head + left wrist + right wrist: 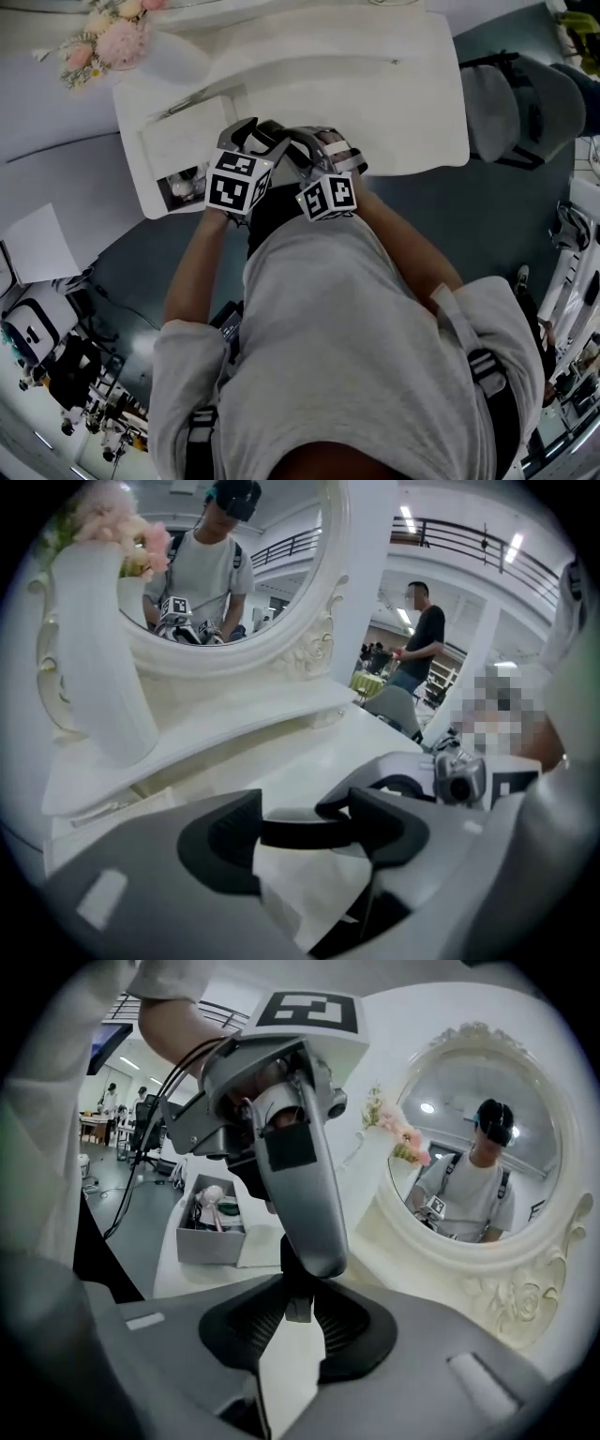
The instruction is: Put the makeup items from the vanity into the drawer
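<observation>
Both grippers meet over the front left of the white vanity (394,103). My left gripper (309,832) is shut end to end on a short black stick-like makeup item (300,833). In the right gripper view the same item (296,1288) hangs below one long grey finger (305,1194) of the left gripper. My right gripper (298,1321) has its pads close on both sides of it. In the head view the left gripper (255,136) and right gripper (302,148) almost touch. The open drawer (164,202) lies just left of them, with several small items (208,1206) inside.
A white vase of pink flowers (112,42) stands at the vanity's back left. An oval mirror (478,1166) rises behind the top. A grey chair (516,103) is at the right, and a white sheet (37,244) lies on the floor at the left.
</observation>
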Motion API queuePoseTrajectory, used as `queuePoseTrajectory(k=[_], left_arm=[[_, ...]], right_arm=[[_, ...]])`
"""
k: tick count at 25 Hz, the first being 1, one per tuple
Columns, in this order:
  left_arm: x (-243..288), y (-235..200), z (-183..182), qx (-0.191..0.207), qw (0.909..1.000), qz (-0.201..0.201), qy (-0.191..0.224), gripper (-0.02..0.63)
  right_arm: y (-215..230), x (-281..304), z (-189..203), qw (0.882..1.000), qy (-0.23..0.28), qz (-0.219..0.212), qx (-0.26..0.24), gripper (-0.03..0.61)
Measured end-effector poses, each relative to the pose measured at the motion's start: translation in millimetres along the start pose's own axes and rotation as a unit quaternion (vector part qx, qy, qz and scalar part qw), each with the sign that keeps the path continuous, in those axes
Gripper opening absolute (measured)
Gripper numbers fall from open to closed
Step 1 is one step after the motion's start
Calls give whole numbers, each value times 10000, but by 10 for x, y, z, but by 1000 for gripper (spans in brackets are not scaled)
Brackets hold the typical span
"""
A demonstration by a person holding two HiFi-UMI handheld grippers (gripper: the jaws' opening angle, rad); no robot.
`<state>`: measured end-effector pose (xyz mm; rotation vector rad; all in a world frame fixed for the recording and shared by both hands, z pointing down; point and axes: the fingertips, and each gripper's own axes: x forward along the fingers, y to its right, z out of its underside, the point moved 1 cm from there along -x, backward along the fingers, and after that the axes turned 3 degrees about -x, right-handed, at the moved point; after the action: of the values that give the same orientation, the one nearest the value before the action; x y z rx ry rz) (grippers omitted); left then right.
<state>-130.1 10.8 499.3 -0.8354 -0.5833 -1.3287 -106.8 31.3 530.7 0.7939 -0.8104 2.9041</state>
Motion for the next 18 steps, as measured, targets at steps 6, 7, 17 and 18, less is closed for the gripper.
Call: queuePoseTrajectory(k=[6, 7, 17, 18], left_arm=[[-229, -194, 114, -494, 9980, -156, 359, 288], [-287, -239, 135, -547, 9974, -201, 427, 288], [-1068, -759, 436, -1125, 9815, -999, 1181, 206], [-1154, -822, 480, -1187, 9783, -1135, 1262, 190]], right_arm=[[-77, 104, -229, 9987, 259, -285, -343, 94], [-97, 136, -268, 9982, 278, -328, -407, 94], [-296, 372, -725, 9927, 557, -931, -520, 89], [-310, 385, -756, 9924, 552, -978, -505, 90]])
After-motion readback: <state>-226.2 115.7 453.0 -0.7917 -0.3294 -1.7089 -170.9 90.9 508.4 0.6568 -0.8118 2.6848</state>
